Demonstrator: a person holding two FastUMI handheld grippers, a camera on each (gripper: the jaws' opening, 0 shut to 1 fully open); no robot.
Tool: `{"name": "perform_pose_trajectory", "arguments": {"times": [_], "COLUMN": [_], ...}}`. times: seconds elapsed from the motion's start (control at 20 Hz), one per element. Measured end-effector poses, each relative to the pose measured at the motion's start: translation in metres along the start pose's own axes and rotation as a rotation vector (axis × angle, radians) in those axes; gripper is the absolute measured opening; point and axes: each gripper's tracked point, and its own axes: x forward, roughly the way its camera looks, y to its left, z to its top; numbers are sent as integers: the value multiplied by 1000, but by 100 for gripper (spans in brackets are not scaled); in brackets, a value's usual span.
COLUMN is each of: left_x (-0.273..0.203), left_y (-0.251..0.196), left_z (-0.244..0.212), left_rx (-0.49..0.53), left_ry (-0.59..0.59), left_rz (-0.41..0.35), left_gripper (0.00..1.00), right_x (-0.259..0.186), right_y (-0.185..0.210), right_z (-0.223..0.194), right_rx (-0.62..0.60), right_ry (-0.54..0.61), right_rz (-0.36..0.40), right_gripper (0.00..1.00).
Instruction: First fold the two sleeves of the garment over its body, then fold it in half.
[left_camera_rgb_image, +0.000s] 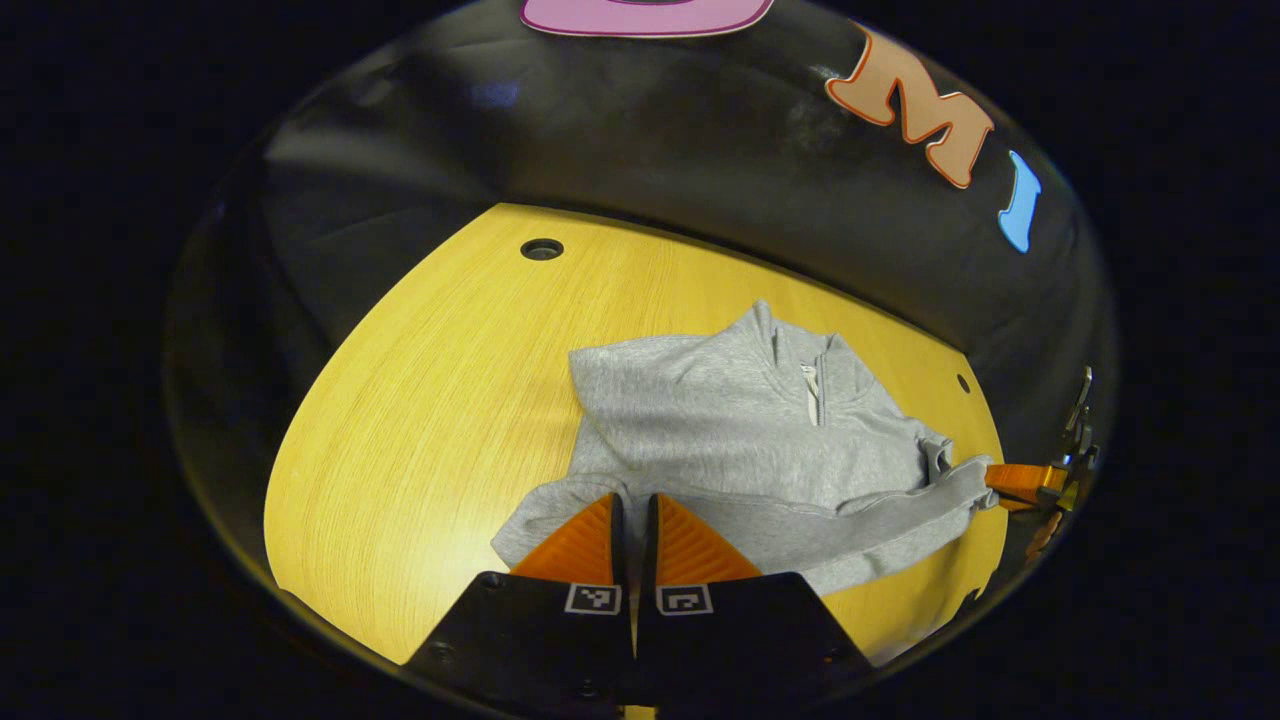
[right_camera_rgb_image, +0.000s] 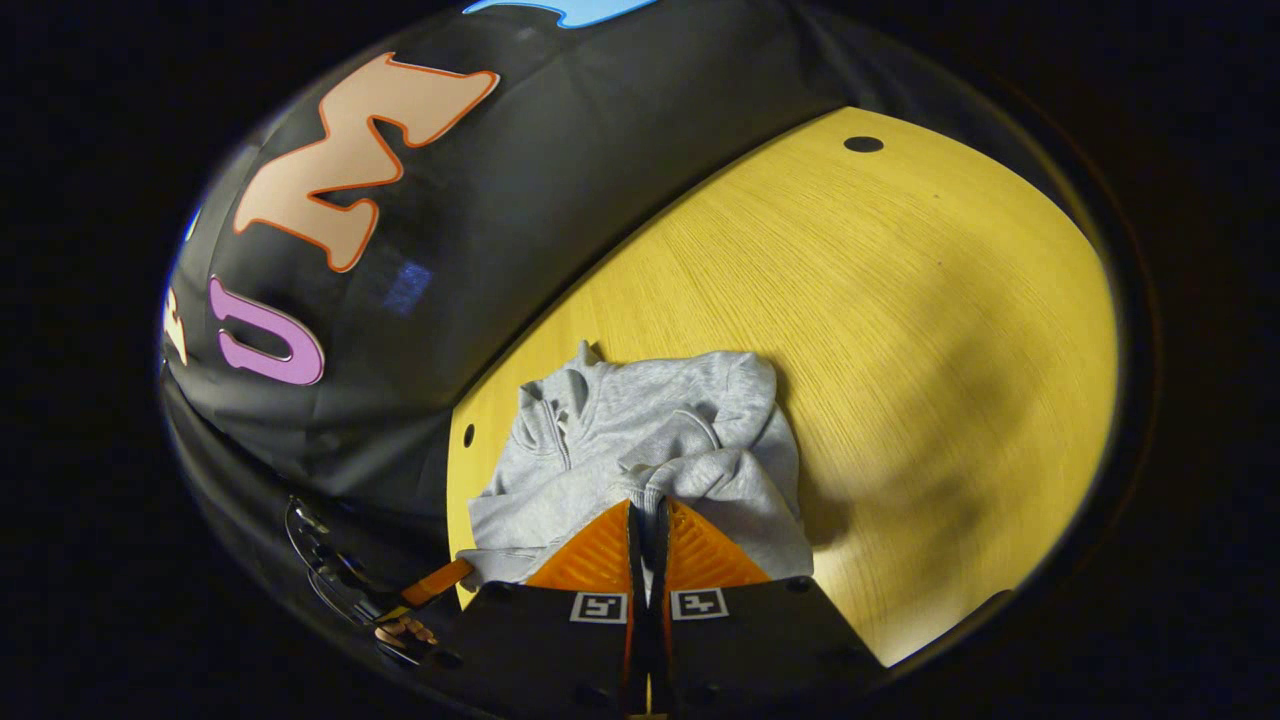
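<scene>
A grey zip-neck sweatshirt (left_camera_rgb_image: 720, 420) lies on the yellow wooden table (left_camera_rgb_image: 420, 400), collar toward the wall, with its sleeves folded in over the body. My left gripper (left_camera_rgb_image: 633, 497) is shut on the garment's near edge at one corner. In the same left gripper view, the right gripper (left_camera_rgb_image: 995, 478) pinches the other end of that edge at the far right. In the right gripper view, the sweatshirt (right_camera_rgb_image: 650, 430) bunches up just ahead of my right gripper (right_camera_rgb_image: 647, 505), which is shut on the cloth. The left gripper (right_camera_rgb_image: 455, 572) shows low on the left, at the fabric's corner.
The table (right_camera_rgb_image: 900, 300) stretches wide and bare to the right of the garment in the right gripper view. A round cable hole (left_camera_rgb_image: 541, 249) sits near the table's far edge. The black booth wall (left_camera_rgb_image: 700, 150) rises right behind the table.
</scene>
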Motion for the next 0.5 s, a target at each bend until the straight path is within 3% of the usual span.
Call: {"name": "perform_pose_trajectory", "arguments": {"times": [0.1,0.25,0.3,0.35,0.4,0.5], "left_x": [2,2,3,3,3,6], "left_y": [1,1,6,12,11,8], "left_z": [3,14,27,41,58,77], "left_rx": [-71,-207,-237,-258,-271,-244], "left_ry": [-9,-71,-128,-192,-257,-341], "left_rz": [2,-14,-13,-5,-2,6], "left_gripper": [0,5,7,17,18,72], "right_x": [6,5,8,4,4,6], "right_y": [-2,-6,-6,-3,3,5], "right_z": [1,10,20,35,46,59], "right_rx": [16,24,29,36,39,-12], "right_ry": [-6,-82,-124,-166,-200,-258], "right_rz": [-7,-17,-18,-8,4,-5], "right_gripper": [3,12,23,33,55,94]}}
